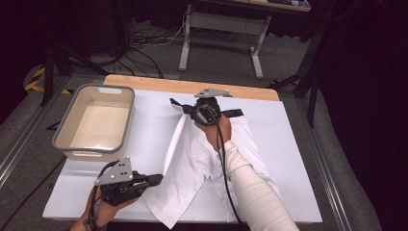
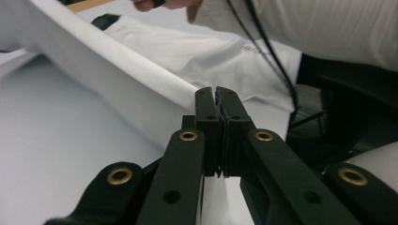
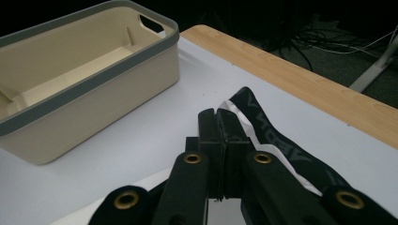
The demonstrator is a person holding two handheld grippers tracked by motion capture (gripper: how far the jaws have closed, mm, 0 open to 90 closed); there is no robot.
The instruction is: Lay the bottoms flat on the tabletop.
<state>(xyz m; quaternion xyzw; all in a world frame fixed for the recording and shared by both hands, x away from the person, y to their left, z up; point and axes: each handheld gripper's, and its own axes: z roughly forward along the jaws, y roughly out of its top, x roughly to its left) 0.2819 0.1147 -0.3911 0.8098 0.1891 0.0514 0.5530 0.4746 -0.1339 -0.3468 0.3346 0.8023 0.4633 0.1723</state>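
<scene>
At the near table edge, left gripper (image 1: 156,180) sits low, jaws fully closed on the hem of the white shorts (image 1: 202,163). Left gripper view confirms it: both black jaws pressed together with the white fabric edge (image 2: 141,89) pinched at the tips and stretched away taut.

Mid-table, the shorts lie on the white mat (image 1: 288,192), left side lifted into a fold ridge running from the left gripper up toward the waistband.

Farther back, right gripper (image 1: 185,109) has its jaws closed too, clamped on the black waistband (image 1: 233,113). Right gripper view shows the lettered black band (image 3: 267,129) with a white strip of fabric coming out beside the closed tips. Both grips look solid, no slack visible at either pinch.

Far left, the bin (image 1: 95,122) stands empty, well apart from the shorts.

My read: step in hand is a lengthwise fold, carrying the left half over the right.

How to do it well:
- Keep both jaws clamped until the edge is laid down; releasing 1 early drops the ridge.
- Move the 2 grippers together, same height, same pace, so the lifted edge stays straight and taut.
- Lift just enough to clear the lower layer; higher invites sag and wrinkles.
- Land the carried edge flush on the far side seam, waistband over waistband.
- Watch the right cable (image 1: 222,159) trailing over the fabric; it could drag the lower layer.
- Set down first, then open.
</scene>
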